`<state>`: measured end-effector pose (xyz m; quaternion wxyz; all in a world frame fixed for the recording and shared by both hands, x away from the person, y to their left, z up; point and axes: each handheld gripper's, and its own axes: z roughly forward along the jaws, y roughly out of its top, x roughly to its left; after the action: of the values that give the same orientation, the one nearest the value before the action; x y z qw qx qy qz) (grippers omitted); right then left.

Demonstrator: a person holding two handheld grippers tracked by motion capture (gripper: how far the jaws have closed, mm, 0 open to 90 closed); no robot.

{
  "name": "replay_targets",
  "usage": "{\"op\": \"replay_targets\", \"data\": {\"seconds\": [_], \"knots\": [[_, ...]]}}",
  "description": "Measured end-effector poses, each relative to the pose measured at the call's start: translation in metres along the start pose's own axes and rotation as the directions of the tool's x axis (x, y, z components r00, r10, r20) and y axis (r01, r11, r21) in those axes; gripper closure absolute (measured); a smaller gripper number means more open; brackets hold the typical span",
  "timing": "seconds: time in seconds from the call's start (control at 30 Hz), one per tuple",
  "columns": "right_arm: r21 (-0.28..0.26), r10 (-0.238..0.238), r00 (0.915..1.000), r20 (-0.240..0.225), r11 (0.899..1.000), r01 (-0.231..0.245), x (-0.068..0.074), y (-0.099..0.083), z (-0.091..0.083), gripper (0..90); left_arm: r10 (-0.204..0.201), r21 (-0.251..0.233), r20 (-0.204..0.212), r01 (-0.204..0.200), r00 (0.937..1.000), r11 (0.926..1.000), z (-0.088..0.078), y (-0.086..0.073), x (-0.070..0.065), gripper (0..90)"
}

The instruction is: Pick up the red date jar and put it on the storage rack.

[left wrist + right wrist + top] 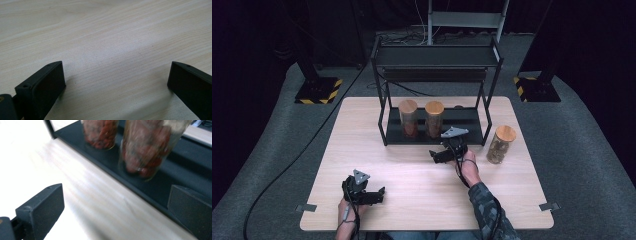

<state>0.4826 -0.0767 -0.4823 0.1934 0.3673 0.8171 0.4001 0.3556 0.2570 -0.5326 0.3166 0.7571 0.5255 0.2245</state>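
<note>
No brand, label or writing can be read on any item.

The right gripper point(435, 154) stands over the desk point(362, 150) just in front of the black rack point(434, 135) at the far edge; its jaws are spread as wide as they go, nothing is between them and they touch nothing. In the right gripper view they face two jars on the rack's lower shelf: the nearer jar point(147, 147) and the farther jar point(100, 132), both holding reddish-brown contents, both blurred. In the high view each carries a wooden lid.

A third jar point(500, 144), also wooden-lidded, stands on the desk beside the rack's right leg, near the right edge.

The left gripper point(382, 192) rests near the near edge, left of centre, jaws wide apart over bare wood, holding nothing.
</note>
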Motion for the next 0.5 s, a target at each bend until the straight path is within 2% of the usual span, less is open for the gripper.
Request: {"op": "replay_targets", "data": {"seconds": [0.23,0.5], "knots": [[0.021,-0.016,0.9998,-0.011,1.0,0.016,0.011,-0.027,-0.019,0.0,0.0,0.0,0.0,0.0,1.0,1.0,0.0,0.0,0.0,0.7],[0.024,0.007,0.9997,-0.021,1.0,-0.007,0.021,-0.059,-0.039,0.0,0.0,-0.001,0.001,0.0,1.0,1.0,0.0,0.0,0.0,0.6]]}}
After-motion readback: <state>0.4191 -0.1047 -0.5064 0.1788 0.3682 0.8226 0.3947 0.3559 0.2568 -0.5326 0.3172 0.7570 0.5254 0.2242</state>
